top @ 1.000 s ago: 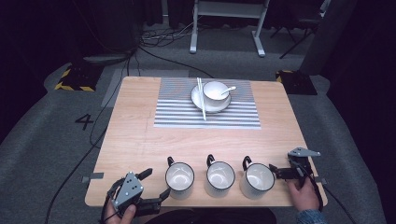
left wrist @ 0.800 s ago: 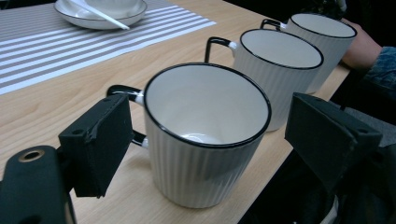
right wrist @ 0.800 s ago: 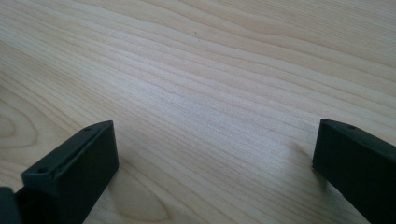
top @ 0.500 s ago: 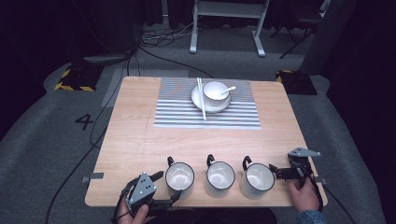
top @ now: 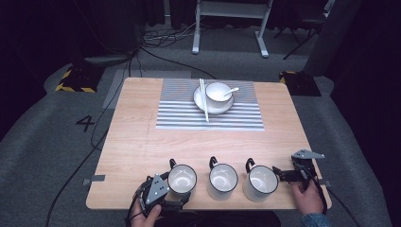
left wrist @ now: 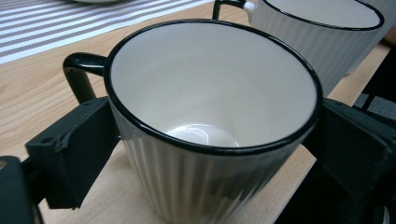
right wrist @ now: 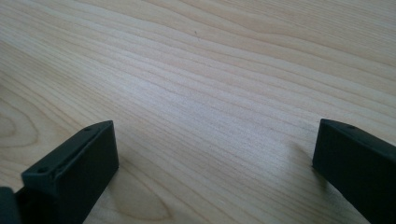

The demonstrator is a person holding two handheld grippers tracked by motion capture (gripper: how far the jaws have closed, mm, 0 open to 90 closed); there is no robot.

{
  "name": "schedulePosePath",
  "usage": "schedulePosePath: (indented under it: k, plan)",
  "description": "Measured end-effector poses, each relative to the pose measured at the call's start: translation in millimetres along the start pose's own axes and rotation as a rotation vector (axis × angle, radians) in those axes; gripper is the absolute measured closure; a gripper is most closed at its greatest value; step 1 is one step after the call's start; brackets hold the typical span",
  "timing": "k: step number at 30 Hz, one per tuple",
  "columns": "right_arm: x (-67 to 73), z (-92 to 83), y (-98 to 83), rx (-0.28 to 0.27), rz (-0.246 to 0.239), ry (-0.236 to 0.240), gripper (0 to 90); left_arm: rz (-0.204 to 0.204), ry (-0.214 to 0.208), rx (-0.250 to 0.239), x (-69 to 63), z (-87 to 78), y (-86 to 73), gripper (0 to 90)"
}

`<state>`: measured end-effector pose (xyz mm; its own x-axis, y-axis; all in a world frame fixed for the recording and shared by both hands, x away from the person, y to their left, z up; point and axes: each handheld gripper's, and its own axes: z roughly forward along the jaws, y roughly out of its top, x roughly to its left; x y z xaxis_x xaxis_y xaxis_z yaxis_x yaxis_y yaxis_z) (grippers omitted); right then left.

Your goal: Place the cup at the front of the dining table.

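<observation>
Left gripper (left wrist: 212, 154) jaws sit on both sides of the leftmost mug (left wrist: 212, 116), touching its walls (near table edge, handle pointing away). Right gripper (right wrist: 212, 168) spread wide over bare table (right wrist: 210, 70), holding nothing.

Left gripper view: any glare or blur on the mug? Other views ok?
Left gripper view: mug sharp, glare low on its ribbed wall. Right gripper view: wood sharp, far grain softer, jaws cast faint shadows. High view: table evenly lit, surroundings dark.

Three mugs (top: 222, 179) close abreast (narrow gaps) along near edge.
</observation>
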<state>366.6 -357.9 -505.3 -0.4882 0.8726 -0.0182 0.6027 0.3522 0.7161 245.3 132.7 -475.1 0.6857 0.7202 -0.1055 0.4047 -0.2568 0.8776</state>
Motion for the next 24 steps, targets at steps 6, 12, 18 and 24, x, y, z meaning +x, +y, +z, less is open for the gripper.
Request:
schedulePosePath:
  k: [6,12,18,24]
  plan:
    - [0.5,-0.5,-0.2,0.001,0.003,0.002,0.4,-0.021,-0.034,0.005,6.7,13.3,-5.8,1.0]
    - [0.5,-0.5,-0.2,0.001,0.003,0.002,0.4,0.012,-0.050,0.004,8.5,23.4,-9.1,0.5]
    - [0.5,-0.5,-0.2,0.001,0.003,0.002,0.4,0.028,-0.063,-0.013,10.1,35.0,-13.2,0.1]
    - [0.7,-0.6,-0.2,0.001,0.004,0.001,0.4,-0.021,-0.059,-0.049,10.3,41.8,-14.4,0.0]
